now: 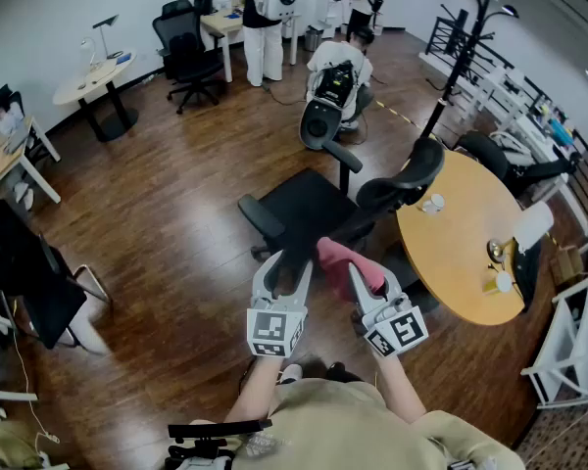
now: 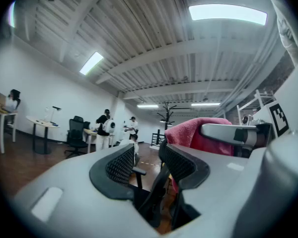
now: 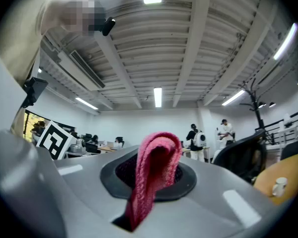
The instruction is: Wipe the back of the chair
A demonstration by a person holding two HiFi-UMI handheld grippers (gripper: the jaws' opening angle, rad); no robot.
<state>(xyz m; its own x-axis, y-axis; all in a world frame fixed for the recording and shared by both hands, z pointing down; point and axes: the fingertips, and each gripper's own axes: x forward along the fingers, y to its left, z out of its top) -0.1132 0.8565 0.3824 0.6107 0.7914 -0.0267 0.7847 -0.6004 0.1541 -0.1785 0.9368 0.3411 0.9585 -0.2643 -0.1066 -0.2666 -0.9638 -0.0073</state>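
I'm over the chair (image 1: 299,204) now. It's at frame centre on the wood floor (image 1: 176,223), with its seat toward the upper left and 2 armrests flanking it. The curved top of its back (image 1: 412,169) reaches to the right, close to the rim of the round yellow bench (image 1: 461,262).

The left tongs (image 1: 285,264) are at lower centre with both fingers spread wide. In the left gripper view a black strut of the chair's frame stands in the gap, with an armrest visible beyond it. I can't tell whether either pad touches that strut, so I'm calling these tongs open around it and clamped on nothing.

The right tongs (image 1: 370,280) are just beside them, to the right, and closed tight on the pink cloth (image 1: 345,256). The right gripper view shows the cloth pinched deep between the fingers, looping up and folding over past the tips. From the head view, the bunched end pokes out toward the dark lower part of the chair's back. Whether it's touching there, I can't make out. The left gripper view shows the same pink bundle at its right, next to a grey finger of the right tongs.

A white cup (image 1: 433,204) stands on the bench near the chair. At the top of the frame, 2 people (image 1: 263,13) stand and 1 crouches on the floor. A second black chair (image 1: 186,52) is at the upper left.
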